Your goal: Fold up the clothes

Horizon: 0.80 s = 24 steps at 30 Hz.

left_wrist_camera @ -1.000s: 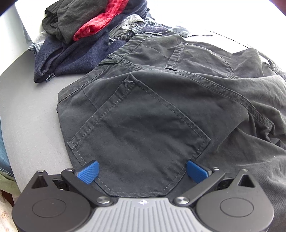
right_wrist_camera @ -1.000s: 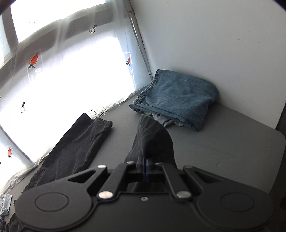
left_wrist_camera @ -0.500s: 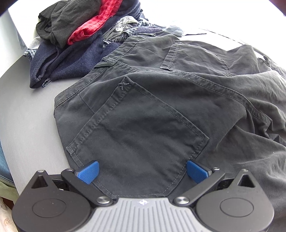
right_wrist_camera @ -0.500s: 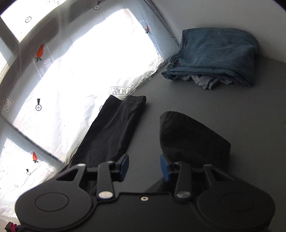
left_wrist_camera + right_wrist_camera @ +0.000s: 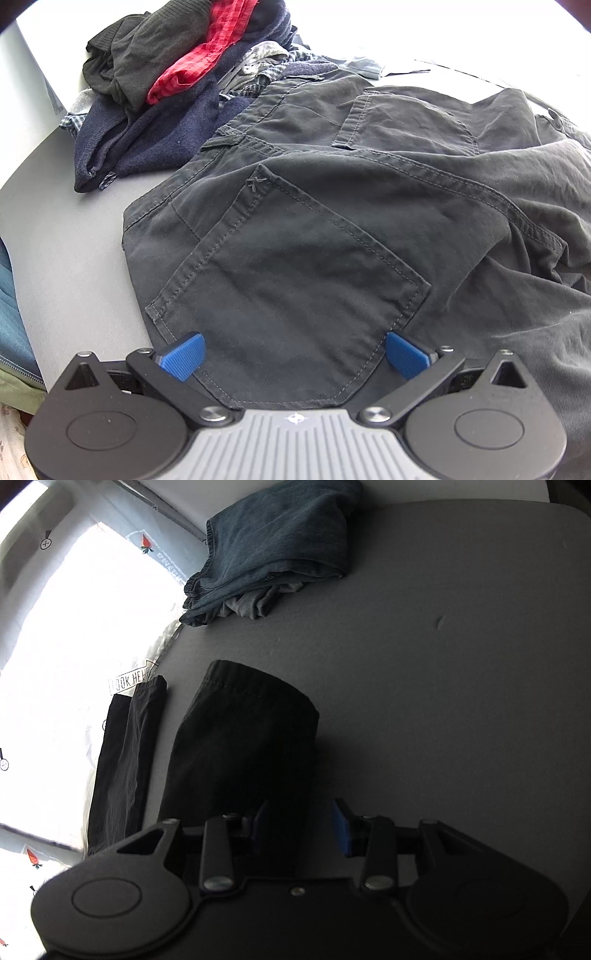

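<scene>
Dark grey trousers (image 5: pixel 332 221) lie seat-up on the grey table (image 5: pixel 66 229). My left gripper (image 5: pixel 294 354) stands wide open just above their back pocket, one blue pad at each lower corner of it. In the right wrist view one trouser leg (image 5: pixel 243 731) lies flat on the table with its hem pointing away. My right gripper (image 5: pixel 301 827) is open low over that leg; the cloth's right edge runs between the pads, which do not press it. The other leg (image 5: pixel 129 746) lies to the left, partly on the bright sheet.
A heap of unfolded clothes (image 5: pixel 177 92), black, red-checked and navy, sits at the far left behind the trousers. Folded blue jeans (image 5: pixel 280 542) rest on a grey garment at the table's far corner by the wall. A white sheet marked "LOOK HERE" (image 5: pixel 129 679) borders the table.
My right gripper was shut on the trouser leg held up in the air; it has opened, sunk and rolled, and the leg now lies flat on the table. The left gripper has kept still.
</scene>
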Tool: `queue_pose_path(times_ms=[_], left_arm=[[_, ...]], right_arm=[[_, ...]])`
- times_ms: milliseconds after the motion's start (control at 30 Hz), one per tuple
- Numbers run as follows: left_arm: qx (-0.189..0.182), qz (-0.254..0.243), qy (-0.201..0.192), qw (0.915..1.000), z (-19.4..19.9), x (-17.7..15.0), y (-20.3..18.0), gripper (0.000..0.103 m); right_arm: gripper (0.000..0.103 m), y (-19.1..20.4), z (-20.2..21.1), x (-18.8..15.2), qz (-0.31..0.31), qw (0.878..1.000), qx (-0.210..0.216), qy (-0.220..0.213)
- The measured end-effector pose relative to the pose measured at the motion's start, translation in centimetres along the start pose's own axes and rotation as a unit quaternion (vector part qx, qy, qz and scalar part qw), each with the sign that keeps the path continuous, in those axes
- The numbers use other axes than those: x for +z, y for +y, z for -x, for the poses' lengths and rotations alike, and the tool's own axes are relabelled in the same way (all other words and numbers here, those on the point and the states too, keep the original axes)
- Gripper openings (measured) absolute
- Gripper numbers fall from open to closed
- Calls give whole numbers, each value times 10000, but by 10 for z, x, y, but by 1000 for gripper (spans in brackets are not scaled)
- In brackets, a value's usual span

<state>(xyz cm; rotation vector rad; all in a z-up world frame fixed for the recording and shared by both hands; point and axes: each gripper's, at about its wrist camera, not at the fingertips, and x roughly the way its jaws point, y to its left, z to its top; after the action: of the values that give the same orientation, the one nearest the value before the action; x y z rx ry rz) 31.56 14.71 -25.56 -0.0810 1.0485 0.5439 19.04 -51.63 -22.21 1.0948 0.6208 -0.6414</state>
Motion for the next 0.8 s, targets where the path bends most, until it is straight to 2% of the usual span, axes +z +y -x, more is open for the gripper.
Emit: queue_pose_path(times_ms=[67,233,300,367,533,633,700,767,800], left_arm=[[62,-40,-32,10000,1,0,-2,103],[192,-264,-139,9994,3,-1,-8,103],[212,-280,-161,9993,4,-1,-9,103],[212,-262,-181,9993,4,-2,-9,103],[155,-226,-186,9994,3,-2,-6,103],[61,-102,-172,9998,2,-3,-3,103],[11,-8,-169,9999,1,-4,0,103],[-15,47,-177,9998,1,-5,1,103],[-18,51,-181,9998,2,-5,0,103]], right_arm=[[41,2,-9,-9,-16,9998,174,129],[39,25,-31,-17,343,9985,300,311],[15,37,-37,-16,514,9976,311,339],[0,48,-42,-14,598,9969,310,395],[0,82,-23,-12,1321,9910,197,-47],[3,76,-13,-8,1362,9905,-177,-58],[21,63,-12,-6,1146,9926,-394,30],[27,45,-15,-7,766,9963,-347,178],[27,37,-17,-8,601,9975,-295,248]])
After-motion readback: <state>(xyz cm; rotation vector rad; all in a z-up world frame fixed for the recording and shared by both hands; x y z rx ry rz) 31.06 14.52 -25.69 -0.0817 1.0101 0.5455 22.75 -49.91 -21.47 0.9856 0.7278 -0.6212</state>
